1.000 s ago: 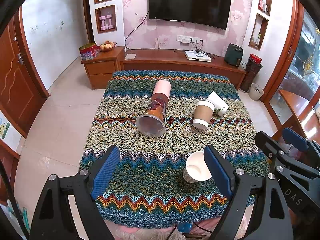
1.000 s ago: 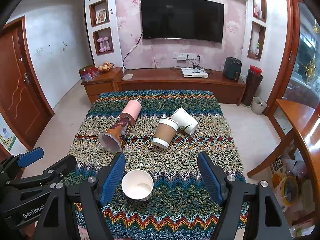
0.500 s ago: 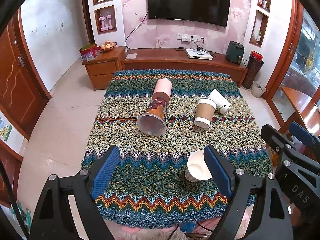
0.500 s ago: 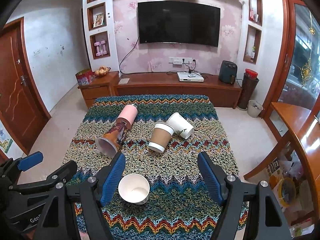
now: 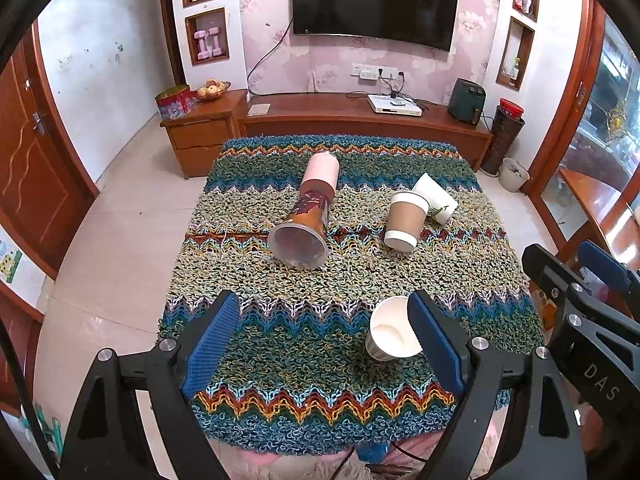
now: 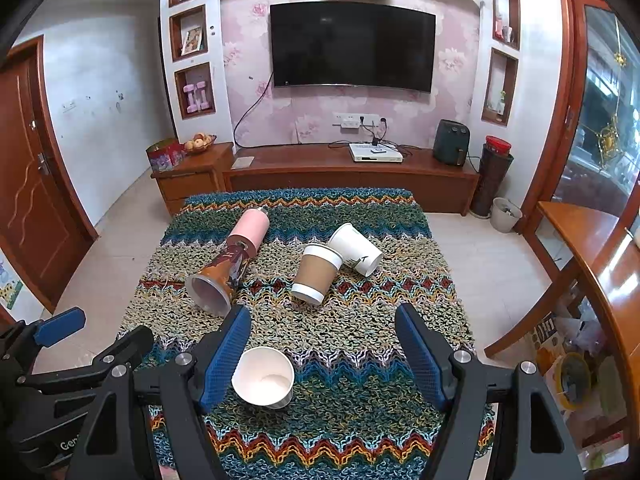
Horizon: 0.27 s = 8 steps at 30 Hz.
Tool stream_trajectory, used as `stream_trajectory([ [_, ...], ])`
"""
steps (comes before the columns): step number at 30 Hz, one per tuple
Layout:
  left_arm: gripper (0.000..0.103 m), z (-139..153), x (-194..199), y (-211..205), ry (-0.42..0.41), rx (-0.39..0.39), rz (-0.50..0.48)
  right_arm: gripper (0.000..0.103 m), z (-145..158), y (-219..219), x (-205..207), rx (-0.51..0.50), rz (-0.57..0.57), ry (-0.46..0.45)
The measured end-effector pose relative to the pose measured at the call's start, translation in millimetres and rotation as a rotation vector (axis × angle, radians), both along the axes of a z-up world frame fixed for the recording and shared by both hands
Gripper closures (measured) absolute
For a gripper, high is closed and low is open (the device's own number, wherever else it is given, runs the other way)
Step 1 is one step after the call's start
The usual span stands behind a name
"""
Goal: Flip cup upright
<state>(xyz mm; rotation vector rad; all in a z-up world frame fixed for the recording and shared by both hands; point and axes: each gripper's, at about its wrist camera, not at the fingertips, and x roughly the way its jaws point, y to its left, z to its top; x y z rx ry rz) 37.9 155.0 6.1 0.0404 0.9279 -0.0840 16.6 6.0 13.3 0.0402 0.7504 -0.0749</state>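
A white paper cup [image 5: 390, 334] [image 6: 264, 376] stands upright near the table's front edge. Further back lie on their sides a tall printed cup [image 5: 302, 226] [image 6: 220, 280], a pink bottle [image 5: 320, 170] [image 6: 250, 230], a brown sleeved cup [image 5: 404, 220] [image 6: 316, 274] and a white cup [image 5: 436, 198] [image 6: 356, 248]. My left gripper [image 5: 320, 340] is open above the front of the table, its right finger beside the upright cup. My right gripper [image 6: 322, 360] is open, its left finger beside the same cup.
A knitted zigzag cloth [image 5: 280, 340] covers the table. A wooden TV cabinet [image 6: 352, 176] stands behind it. A wooden table [image 6: 592, 248] is to the right. Tiled floor lies on the left.
Both grippers have pulled back and risen a little, so the table looks smaller and farther. The cups have not moved.
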Motion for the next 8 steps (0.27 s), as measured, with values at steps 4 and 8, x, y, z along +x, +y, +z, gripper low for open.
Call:
stream_trajectory([
  [4,0.015,-0.3,0.7,-0.9,0.005,-0.001,-0.004,0.028,-0.3,0.0,0.3,-0.001,-0.004,0.001],
  [8,0.015,-1.8,1.1,-3.0,0.012,0.002,-0.01,0.028,-0.8,-1.7,-0.8,-0.001,-0.011,0.003],
])
